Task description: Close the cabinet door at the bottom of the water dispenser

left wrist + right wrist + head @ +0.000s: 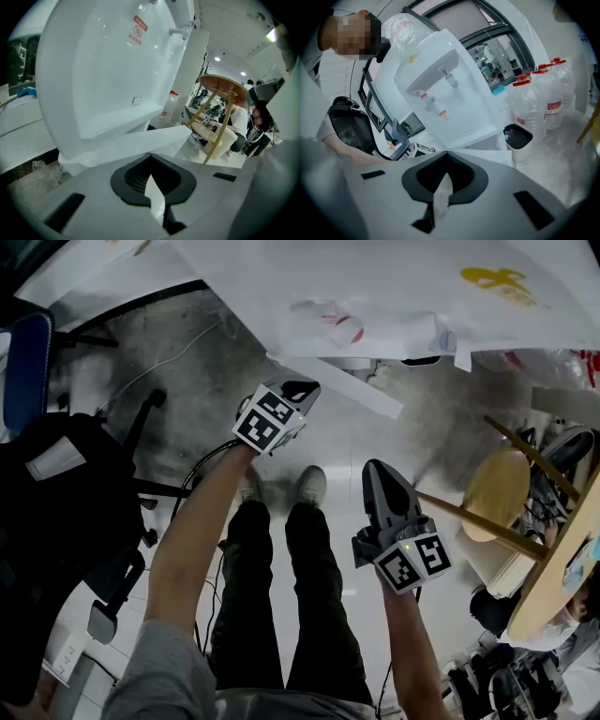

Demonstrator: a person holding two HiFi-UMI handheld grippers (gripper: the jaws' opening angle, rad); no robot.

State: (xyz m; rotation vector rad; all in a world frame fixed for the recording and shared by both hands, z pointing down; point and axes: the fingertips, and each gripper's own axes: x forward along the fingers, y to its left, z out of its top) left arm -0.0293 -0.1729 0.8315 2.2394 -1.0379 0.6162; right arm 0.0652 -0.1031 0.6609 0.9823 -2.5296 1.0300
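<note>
The white water dispenser [375,287] fills the top of the head view. Its bottom cabinet door [337,382] stands open, swung out as a white panel over the floor. My left gripper [298,390] is shut and empty, with its tip right beside the door's near face; I cannot tell whether they touch. In the left gripper view the door [154,136] juts out just past the left gripper [152,187]. My right gripper [377,474] is shut and empty, held lower and apart from the door. The right gripper view shows the dispenser [450,93] with the open door [487,154] beyond the right gripper [443,187].
A wooden stool [506,502] lies tilted at the right, with a seated person [553,624] behind it. A black office chair [66,502] stands at the left, and cables run over the floor. A small bin [518,138] and water bottles [543,98] stand beside the dispenser. My shoes [309,486] are below the door.
</note>
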